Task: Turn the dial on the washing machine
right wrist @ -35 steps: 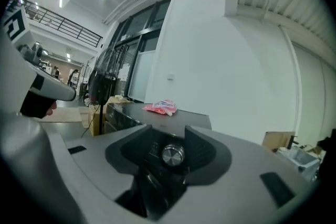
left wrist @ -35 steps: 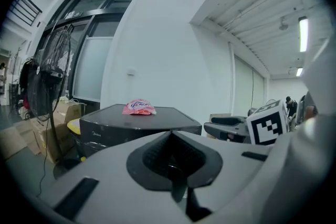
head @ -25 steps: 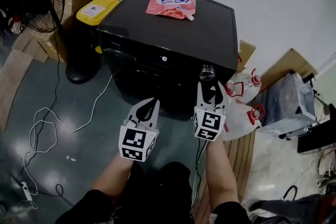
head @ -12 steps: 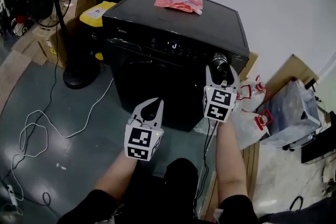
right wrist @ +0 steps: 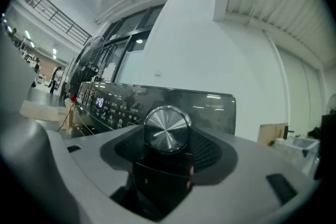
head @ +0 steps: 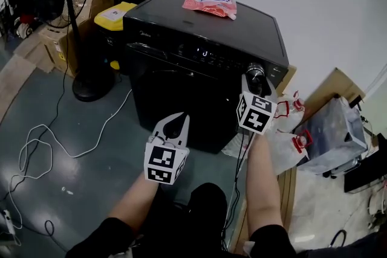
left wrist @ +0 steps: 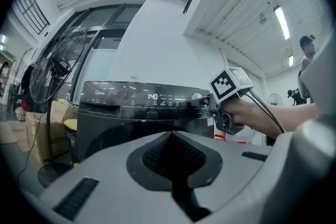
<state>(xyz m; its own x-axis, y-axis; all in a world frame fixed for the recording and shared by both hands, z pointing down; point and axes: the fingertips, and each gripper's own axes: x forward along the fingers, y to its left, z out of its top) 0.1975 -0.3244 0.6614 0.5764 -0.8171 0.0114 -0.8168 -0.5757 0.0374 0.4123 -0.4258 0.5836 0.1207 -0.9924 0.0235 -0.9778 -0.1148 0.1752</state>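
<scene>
The black front-loading washing machine [head: 199,27] stands ahead, its silver dial [head: 254,71] at the right end of the lit control panel. My right gripper [head: 256,83] is up at the dial. In the right gripper view the dial [right wrist: 167,129] sits between the wide-spread jaw tips, and the pads do not visibly press on it. My left gripper [head: 175,119] hangs lower, in front of the door, shut and holding nothing. The left gripper view shows the panel, the dial [left wrist: 196,97] and the right gripper's marker cube [left wrist: 231,84] beside it.
A pink detergent pouch [head: 211,0] lies on the machine's top. A standing fan [head: 78,21] and a yellow-lidded bin [head: 113,14] are to the left, with cables [head: 42,148] across the floor. Refill bags [head: 287,130] and a wrapped box [head: 335,130] crowd the right side.
My right gripper has risen from below the dial up to it, and its jaws now stand around it. The left gripper has hardly moved.
</scene>
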